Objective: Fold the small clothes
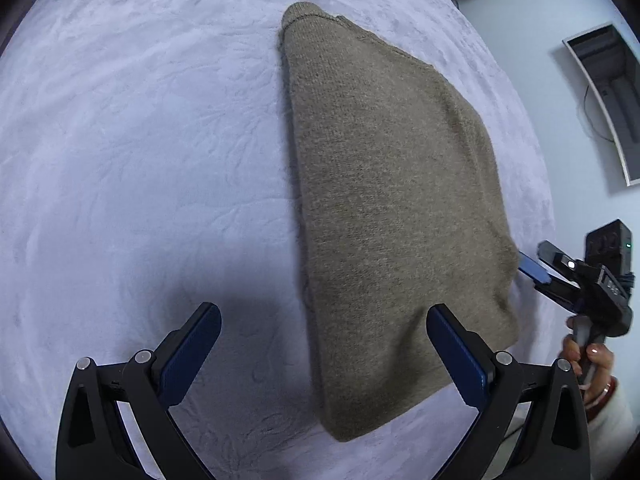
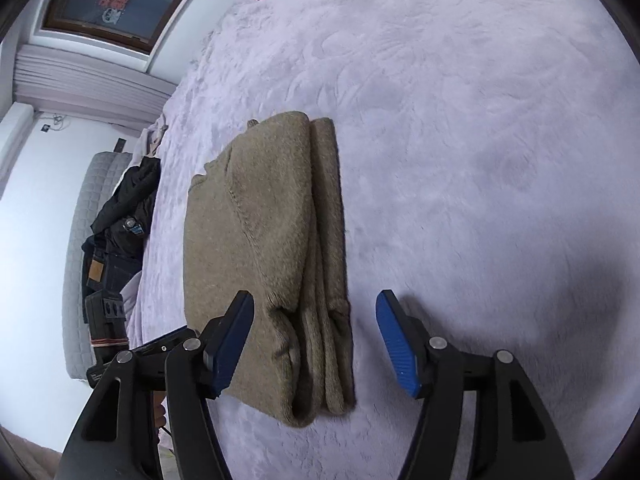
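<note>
The olive-brown knitted sweater (image 2: 264, 248) lies folded into a long flat stack on the pale lilac plush blanket (image 2: 480, 140), layered edges showing. Left gripper (image 1: 324, 344) spread, empty, beside the sweater's near end. Right gripper (image 2: 316, 340) spread above its near end, pinching nothing.

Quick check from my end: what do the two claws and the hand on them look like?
Both claws, left and right, have black angular frames with silver pivot bolts and ribbed blue pads. From the left view, the right claw carries a black camera block with a small green light. The hand has painted nails and a white sleeve.
</note>
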`<state>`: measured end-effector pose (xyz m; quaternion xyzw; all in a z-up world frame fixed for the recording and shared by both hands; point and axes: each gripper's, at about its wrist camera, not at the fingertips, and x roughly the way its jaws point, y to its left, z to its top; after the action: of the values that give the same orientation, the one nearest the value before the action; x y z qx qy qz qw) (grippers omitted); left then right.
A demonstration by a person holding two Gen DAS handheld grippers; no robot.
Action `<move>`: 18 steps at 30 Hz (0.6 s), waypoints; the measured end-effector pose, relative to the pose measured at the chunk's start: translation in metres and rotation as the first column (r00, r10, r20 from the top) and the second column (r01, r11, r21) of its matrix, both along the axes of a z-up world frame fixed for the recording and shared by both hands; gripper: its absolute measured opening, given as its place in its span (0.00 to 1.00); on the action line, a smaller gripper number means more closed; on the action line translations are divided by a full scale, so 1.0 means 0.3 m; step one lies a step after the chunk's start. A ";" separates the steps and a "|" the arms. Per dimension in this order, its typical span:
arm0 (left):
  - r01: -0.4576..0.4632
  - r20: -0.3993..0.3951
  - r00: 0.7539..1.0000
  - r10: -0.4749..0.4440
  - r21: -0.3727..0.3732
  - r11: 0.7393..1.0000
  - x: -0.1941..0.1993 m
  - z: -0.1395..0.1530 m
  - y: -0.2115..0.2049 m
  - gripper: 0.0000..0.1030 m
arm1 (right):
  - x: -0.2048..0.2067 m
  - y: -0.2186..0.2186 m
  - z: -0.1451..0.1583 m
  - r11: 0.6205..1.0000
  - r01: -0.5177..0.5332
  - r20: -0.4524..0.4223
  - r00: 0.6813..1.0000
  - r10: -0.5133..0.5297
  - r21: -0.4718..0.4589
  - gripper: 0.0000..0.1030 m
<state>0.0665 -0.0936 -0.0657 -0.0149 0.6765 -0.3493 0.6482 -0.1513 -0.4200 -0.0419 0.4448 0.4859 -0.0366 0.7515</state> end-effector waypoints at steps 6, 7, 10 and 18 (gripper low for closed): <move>0.070 -0.016 0.997 -0.071 -0.065 0.995 0.007 -0.026 -0.089 1.00 | 0.151 -0.073 -0.102 0.991 -0.074 0.025 0.997 0.072 0.109 0.67; 0.091 -0.007 0.996 -0.091 -0.070 0.993 0.008 -0.026 -0.114 1.00 | 0.173 -0.087 -0.122 0.988 -0.078 0.030 0.997 0.075 0.132 0.67; 0.156 0.006 0.988 -0.156 -0.089 0.984 -0.005 -0.020 -0.183 1.00 | 0.221 -0.106 -0.159 0.977 -0.099 0.048 0.995 0.091 0.188 0.67; 0.188 0.026 0.982 -0.187 -0.090 0.978 -0.027 -0.055 -0.267 1.00 | 0.352 -0.091 -0.206 0.941 -0.247 0.088 0.969 0.233 0.233 0.67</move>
<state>0.0582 -0.1738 -0.0823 0.0222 0.6523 -0.4398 0.6169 -0.0457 -0.4473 -0.1038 0.4715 0.5150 0.1278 0.7044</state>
